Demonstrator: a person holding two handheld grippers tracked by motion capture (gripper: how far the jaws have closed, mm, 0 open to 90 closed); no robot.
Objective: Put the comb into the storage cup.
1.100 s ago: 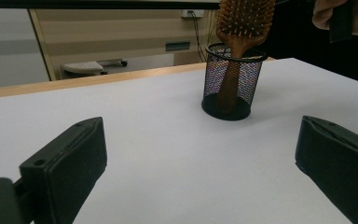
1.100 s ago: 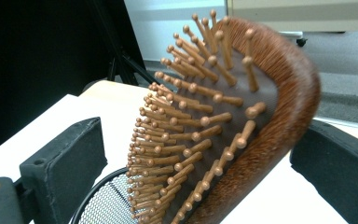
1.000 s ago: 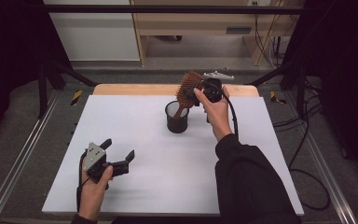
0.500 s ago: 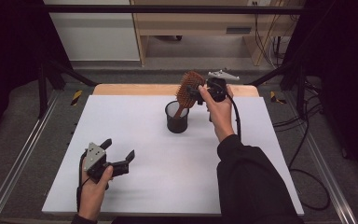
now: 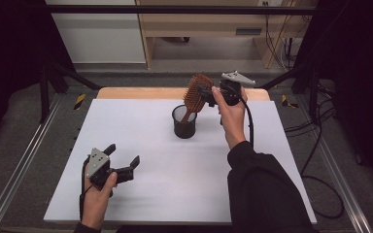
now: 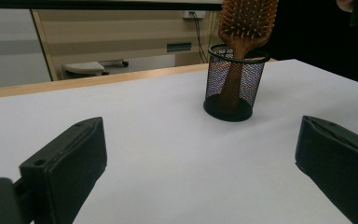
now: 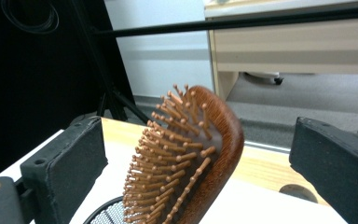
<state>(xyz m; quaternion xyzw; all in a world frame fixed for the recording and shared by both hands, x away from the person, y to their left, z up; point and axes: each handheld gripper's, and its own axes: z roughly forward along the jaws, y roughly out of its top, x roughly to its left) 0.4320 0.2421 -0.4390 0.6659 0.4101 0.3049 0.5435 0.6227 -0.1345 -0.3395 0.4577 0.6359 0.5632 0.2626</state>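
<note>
A wooden paddle hairbrush [image 5: 197, 90] stands handle-down in a black mesh cup [image 5: 184, 122] at the back middle of the white table. My right gripper [image 5: 205, 93] hovers at the brush head, open. In the right gripper view the bristled brush head [image 7: 191, 154] sits between the wide-apart jaws, touching neither, with the cup rim [image 7: 105, 212] below. My left gripper [image 5: 124, 160] rests open at the front left, with nothing between its jaws. From the left gripper view, the cup [image 6: 235, 81] and brush [image 6: 248, 18] stand well ahead on the table.
The white table top [image 5: 272, 160] ends in a wooden strip [image 5: 141, 93] along its far side. Metal rails [image 5: 24, 160] run beside the table. Beyond it are a wooden cabinet [image 5: 199, 29] and floor cables [image 5: 320, 126].
My right gripper has shifted slightly to the right, beside the brush head. The brush stays upright in the cup. The left gripper has not moved.
</note>
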